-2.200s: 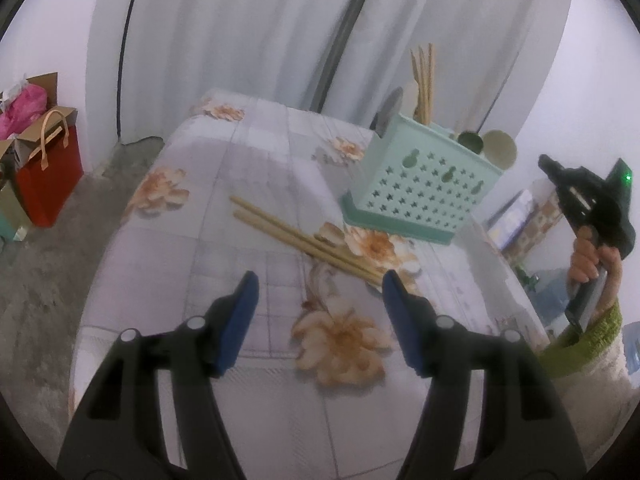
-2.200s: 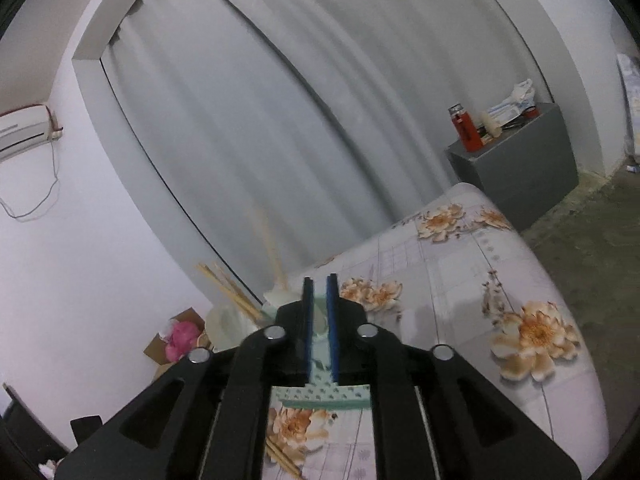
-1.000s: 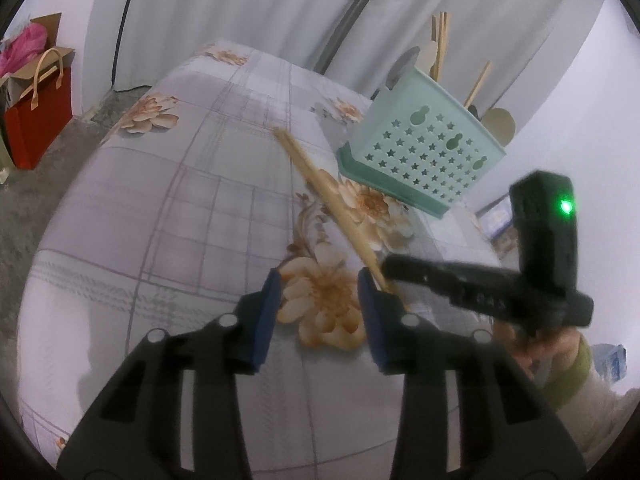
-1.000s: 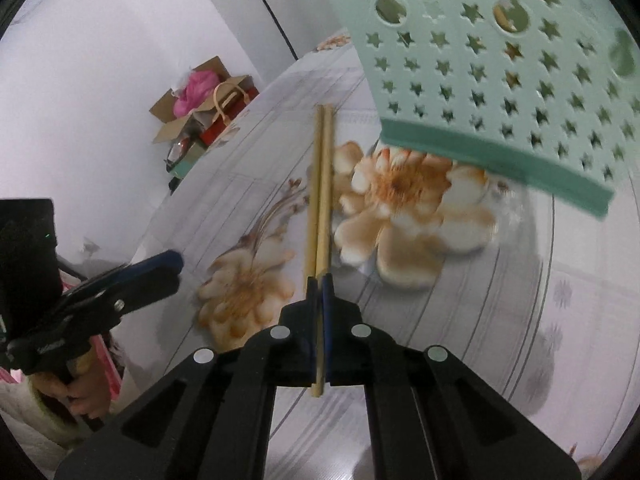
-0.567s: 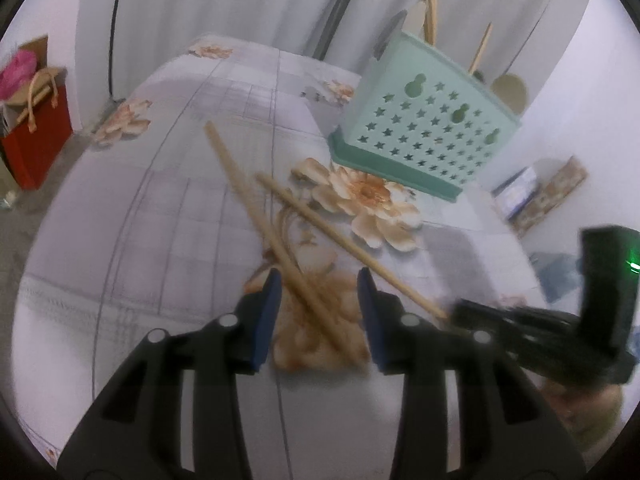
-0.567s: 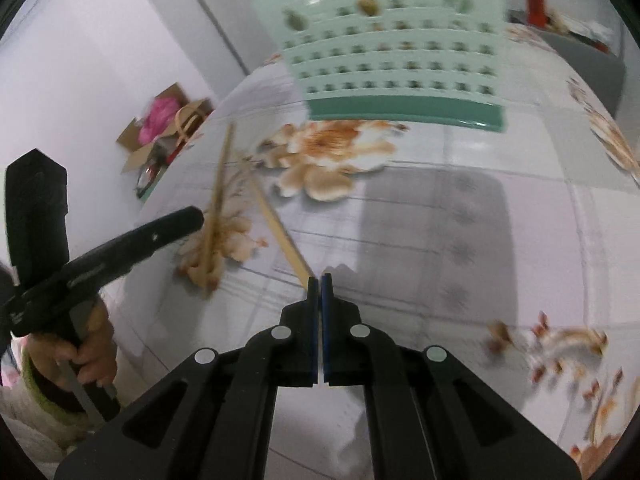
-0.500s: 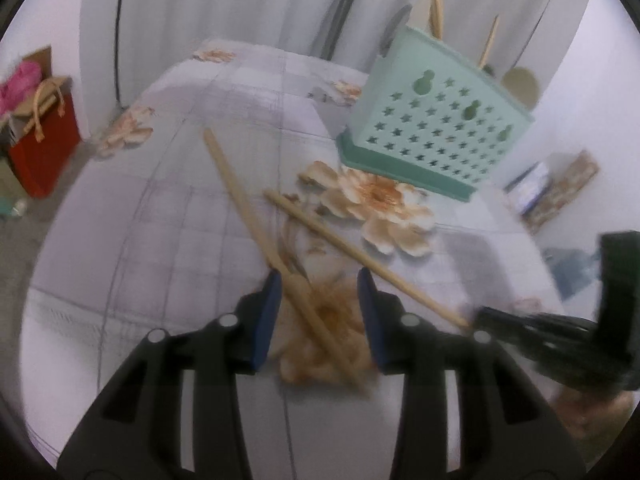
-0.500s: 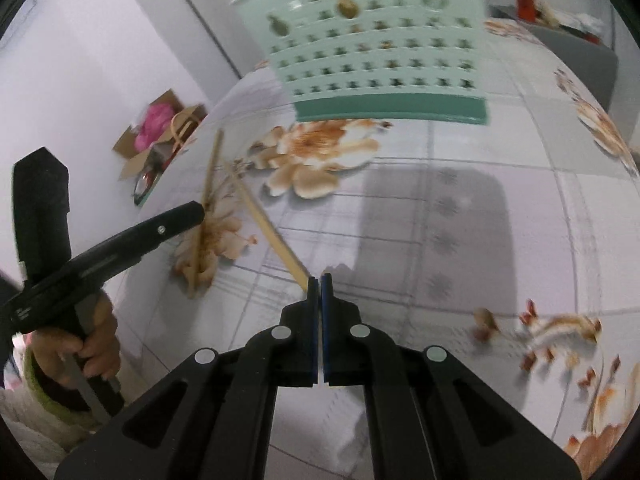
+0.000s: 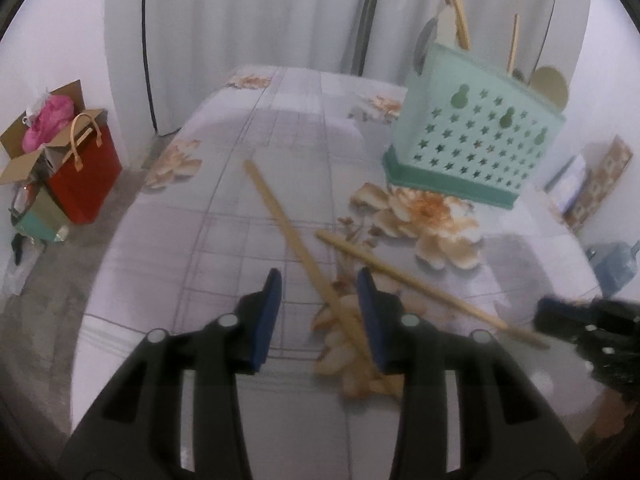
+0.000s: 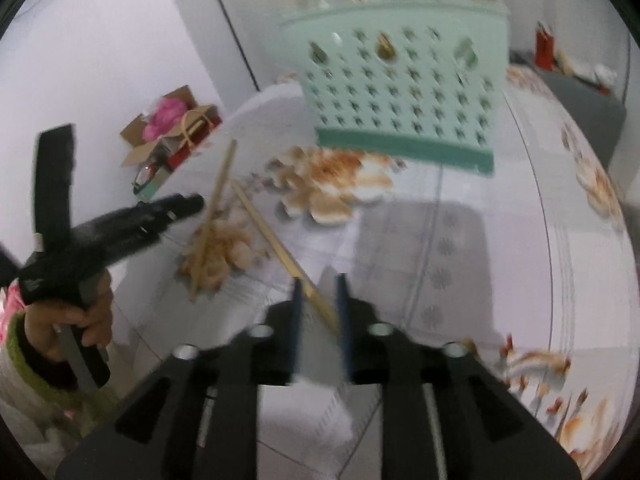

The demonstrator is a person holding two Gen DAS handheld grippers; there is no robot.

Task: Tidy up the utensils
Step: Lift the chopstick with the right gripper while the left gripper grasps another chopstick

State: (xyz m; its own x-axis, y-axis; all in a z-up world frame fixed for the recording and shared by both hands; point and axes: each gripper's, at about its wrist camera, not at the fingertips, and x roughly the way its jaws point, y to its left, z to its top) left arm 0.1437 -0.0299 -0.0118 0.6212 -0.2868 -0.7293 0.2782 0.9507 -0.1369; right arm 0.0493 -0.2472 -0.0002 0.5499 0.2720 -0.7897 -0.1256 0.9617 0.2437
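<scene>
Two pale wooden chopsticks (image 9: 304, 248) lie apart on the floral-clothed bench, splayed in a loose V. Behind them stands a mint-green utensil basket (image 9: 476, 136) — star-shaped holes, more chopsticks and spoons upright inside.

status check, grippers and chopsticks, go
Left gripper open over one chopstick. Right gripper opening, other chopstick end between jaws, both flat on table. Basket ahead, path clear.

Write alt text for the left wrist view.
The left tool hangs open over one of two loose chopsticks on a floral tablecloth. Behind stands a mint utensil basket holding utensils; the right tool enters at right.
</scene>
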